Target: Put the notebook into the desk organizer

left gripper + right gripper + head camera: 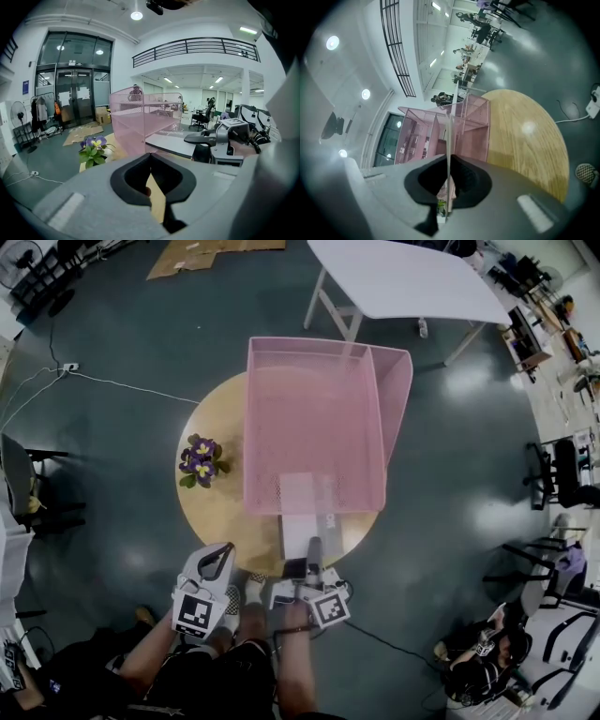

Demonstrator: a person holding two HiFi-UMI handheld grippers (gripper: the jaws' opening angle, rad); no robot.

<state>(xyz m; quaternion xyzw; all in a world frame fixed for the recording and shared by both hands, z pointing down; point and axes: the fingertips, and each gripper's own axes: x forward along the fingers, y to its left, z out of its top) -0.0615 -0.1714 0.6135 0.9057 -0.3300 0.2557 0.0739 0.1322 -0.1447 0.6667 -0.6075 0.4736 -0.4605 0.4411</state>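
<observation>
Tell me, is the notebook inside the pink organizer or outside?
Partly in: the notebook shows its far end through the organizer mesh; its near end sticks out, clamped in the right gripper.

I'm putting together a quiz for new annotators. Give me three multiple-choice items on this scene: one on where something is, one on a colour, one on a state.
1. Where do the flowers stand?
A) on the table, left of the desk organizer in the head view
B) inside it
C) on the floor

2. What colour is the desk organizer?
A) blue
B) pink
C) black

3. The right tongs are:
A) open and empty
B) shut on the flowers
C) shut on the notebook

Answers:
1 A: they sit on bare wood beside its wall.
2 B: its mesh is pink in every view.
3 C: the right gripper view shows the notebook's thin edge pinched between the jaws.
</observation>
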